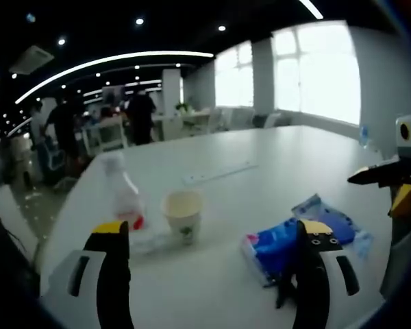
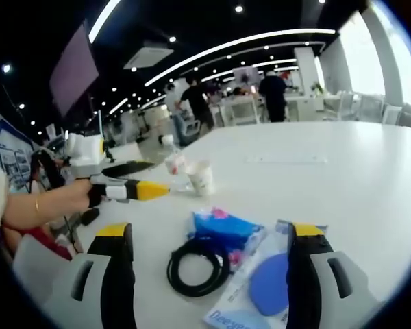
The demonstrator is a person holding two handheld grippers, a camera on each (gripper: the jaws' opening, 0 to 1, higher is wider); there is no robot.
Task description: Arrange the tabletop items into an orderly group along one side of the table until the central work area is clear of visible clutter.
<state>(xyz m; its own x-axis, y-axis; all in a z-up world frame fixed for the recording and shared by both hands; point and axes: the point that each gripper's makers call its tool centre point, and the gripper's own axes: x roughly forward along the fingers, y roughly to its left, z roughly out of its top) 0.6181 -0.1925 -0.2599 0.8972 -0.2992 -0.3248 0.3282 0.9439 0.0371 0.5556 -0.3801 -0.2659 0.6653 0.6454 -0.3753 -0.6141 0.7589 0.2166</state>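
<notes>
Left gripper [image 1: 209,236]: jaws wide, empty; paper cup [image 1: 183,214] and plastic bottle [image 1: 123,193] just ahead between them.
Right gripper [image 2: 209,236]: jaws wide, empty; black cable [image 2: 197,266] and tissue pack [image 2: 226,229] between them.
Progress: nothing grouped yet; bench [image 2: 356,178] middle cluttered.

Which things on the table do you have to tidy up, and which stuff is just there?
To tidy:
paper cup
plastic bottle
blue tissue pack
black cable coil
blue-and-white packet
long white strip, probably

Just there:
white table itself
people and desks at the back
windows
ceiling lights
</notes>
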